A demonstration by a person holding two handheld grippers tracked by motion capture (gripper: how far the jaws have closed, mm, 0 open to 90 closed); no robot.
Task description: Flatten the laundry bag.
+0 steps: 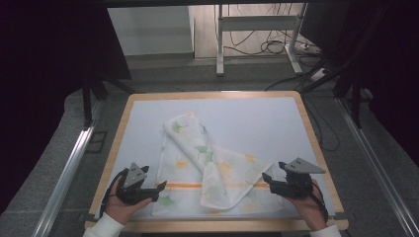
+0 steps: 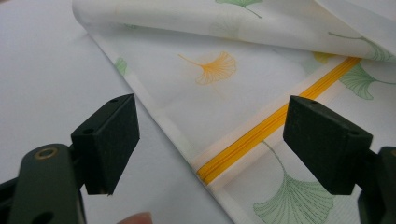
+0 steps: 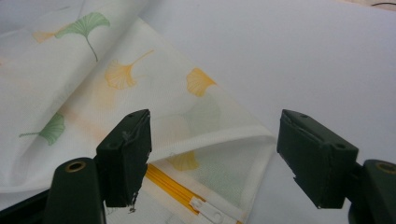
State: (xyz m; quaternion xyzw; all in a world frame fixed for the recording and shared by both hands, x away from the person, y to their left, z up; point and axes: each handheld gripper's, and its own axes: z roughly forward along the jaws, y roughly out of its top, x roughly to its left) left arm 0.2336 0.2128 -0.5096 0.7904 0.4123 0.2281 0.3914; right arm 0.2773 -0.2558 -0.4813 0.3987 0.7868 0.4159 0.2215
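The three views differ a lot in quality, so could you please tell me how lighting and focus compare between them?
High view: evenly lit white table, dark surroundings, slightly soft overall. Left gripper view: the cloth and its yellow zipper are fairly sharp, the near left gripper pads softer, little shadow. Right gripper view: bright table glare washes the far background, cloth weave crisp near the right gripper.

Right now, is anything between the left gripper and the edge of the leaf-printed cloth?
Nothing visible. The left gripper, fingers open, faces the cloth directly, with its yellow zipper edge between them.
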